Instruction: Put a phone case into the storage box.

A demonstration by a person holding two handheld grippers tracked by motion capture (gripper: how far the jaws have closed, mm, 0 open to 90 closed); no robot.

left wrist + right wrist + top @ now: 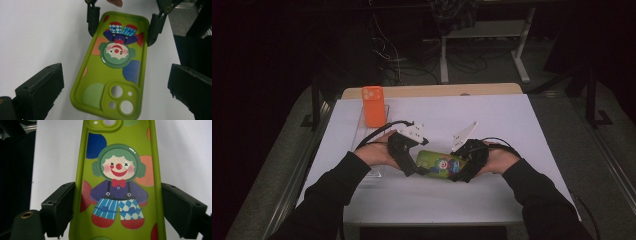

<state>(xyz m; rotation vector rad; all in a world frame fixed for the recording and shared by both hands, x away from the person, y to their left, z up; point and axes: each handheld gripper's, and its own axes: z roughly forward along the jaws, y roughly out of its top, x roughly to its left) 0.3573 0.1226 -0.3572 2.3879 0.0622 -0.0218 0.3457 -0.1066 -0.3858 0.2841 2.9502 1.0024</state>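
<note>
My right tongs (458,169) and left tongs (413,167) meet at a green clown phone case (439,163) near the middle of the white-covered bench (492,200), seen from the high view; an orange phone case (374,106) stands propped on a clear stand (362,131) at the far left, well apart. In the left gripper view, my left tongs (115,82) stand apart, the case's camera-cutout end between the jaws without touching either, while the right tongs grip its far end. In the right gripper view, my right tongs (116,207) are clamped on the case's long edges by the clown's legs. I judge the case picked up and being handed across: the right grip is made, the left still to close. The high view alone shows the orange case; the gripper views alone show the clamp.
</note>
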